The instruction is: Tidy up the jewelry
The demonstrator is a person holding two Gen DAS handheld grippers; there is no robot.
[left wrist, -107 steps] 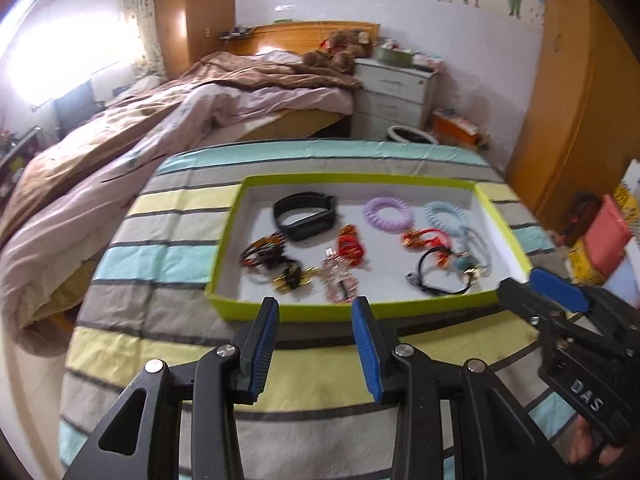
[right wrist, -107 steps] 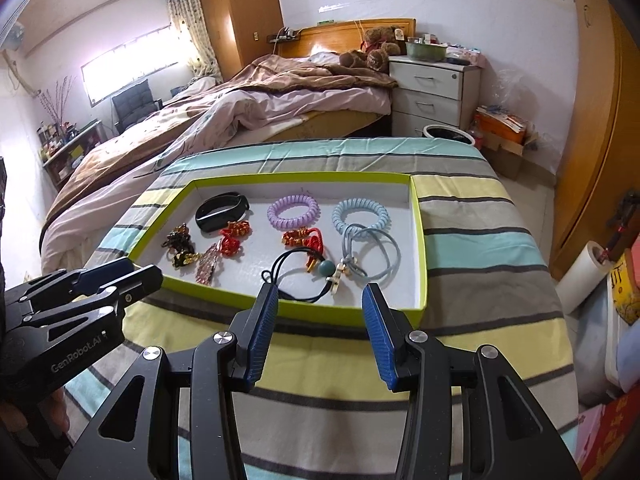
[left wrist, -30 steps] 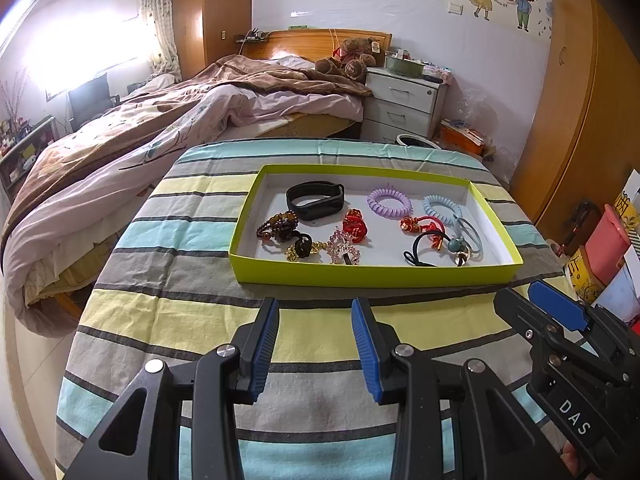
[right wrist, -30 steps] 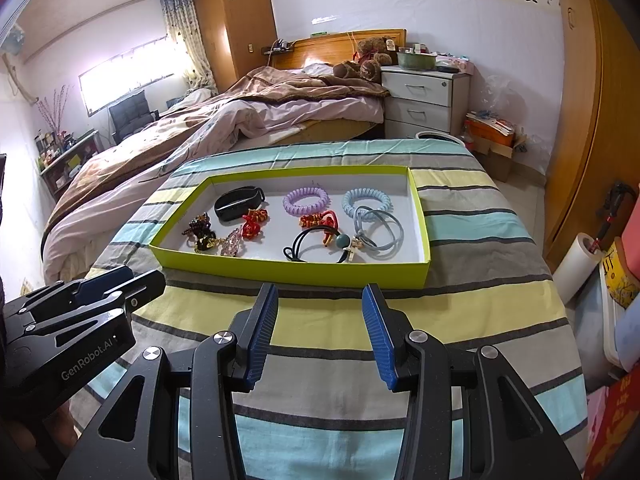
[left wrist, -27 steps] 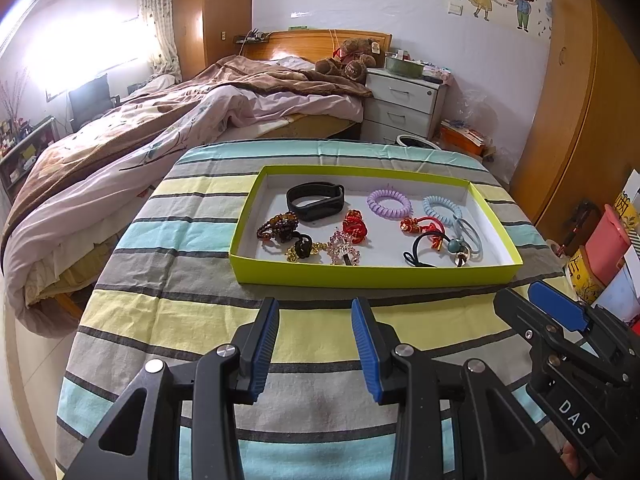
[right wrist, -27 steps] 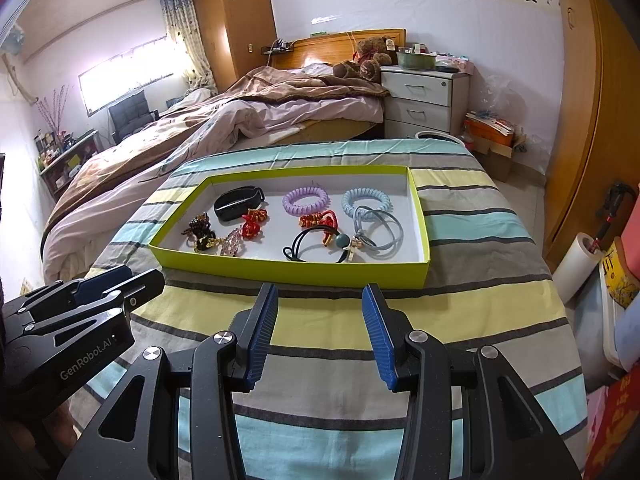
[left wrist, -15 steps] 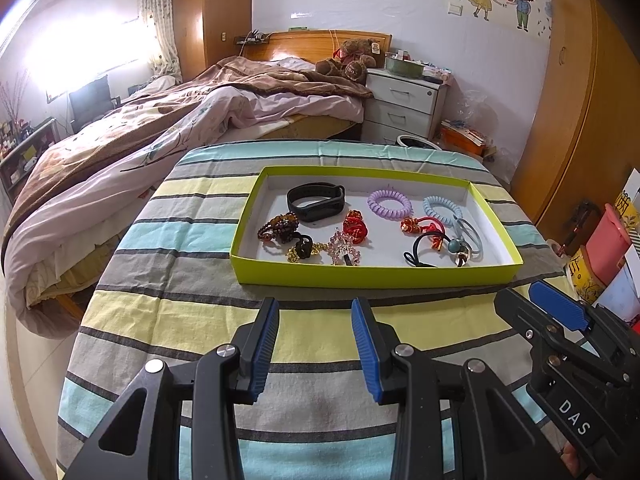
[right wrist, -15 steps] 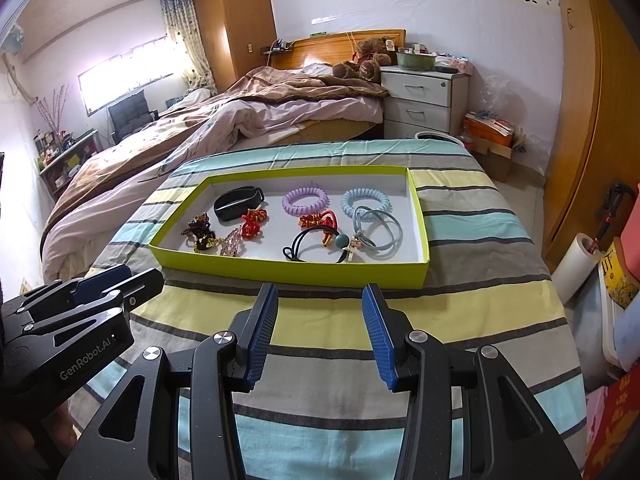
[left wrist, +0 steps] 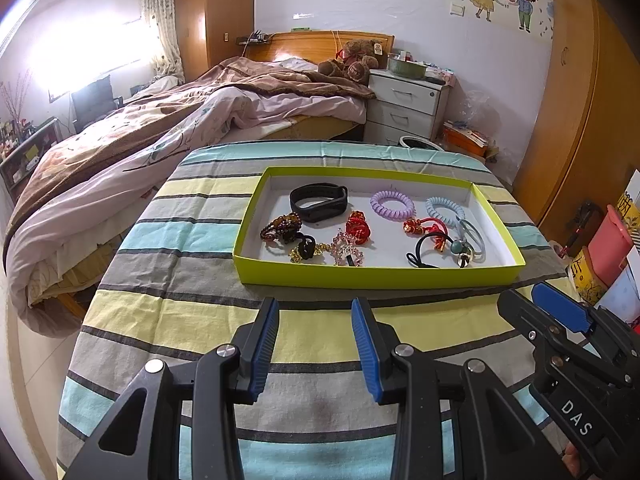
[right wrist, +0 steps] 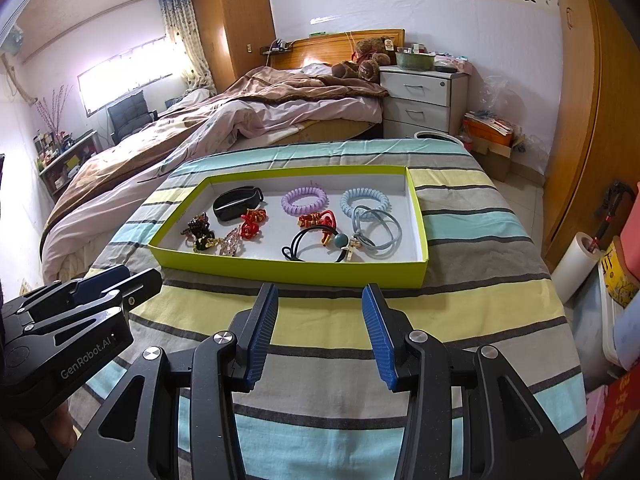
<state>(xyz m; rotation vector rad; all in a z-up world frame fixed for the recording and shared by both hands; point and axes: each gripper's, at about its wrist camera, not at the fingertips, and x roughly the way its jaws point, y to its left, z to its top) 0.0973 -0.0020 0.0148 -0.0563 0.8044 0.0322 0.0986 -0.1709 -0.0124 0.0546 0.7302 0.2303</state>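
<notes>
A lime-green box lid (left wrist: 376, 276) (right wrist: 288, 274) lies on the striped tablecloth and holds several pieces: a black band (left wrist: 319, 202) (right wrist: 236, 203), a purple coil tie (left wrist: 392, 205) (right wrist: 304, 201), a blue coil tie (left wrist: 445, 209) (right wrist: 364, 200), red knots (left wrist: 357, 227), a beaded bracelet (left wrist: 281, 227) and black and grey hair ties (right wrist: 340, 240). My left gripper (left wrist: 313, 322) hangs open over the cloth in front of the lid, nothing between its fingers. My right gripper (right wrist: 318, 312) is also open and empty, just short of the lid's near wall. Each gripper shows in the other's view, left gripper (right wrist: 116, 284) and right gripper (left wrist: 560, 312).
The striped table (left wrist: 180, 320) drops off at left toward a bed with a rumpled quilt (left wrist: 160, 136). A white nightstand (right wrist: 420, 100) and wooden wardrobe doors (right wrist: 580, 120) stand beyond. Boxes and a paper roll (right wrist: 576, 264) crowd the floor at right.
Since the oldest frames both grippers have drawn back from the lid, which now looks smaller and farther. Over the last second nothing has moved.
</notes>
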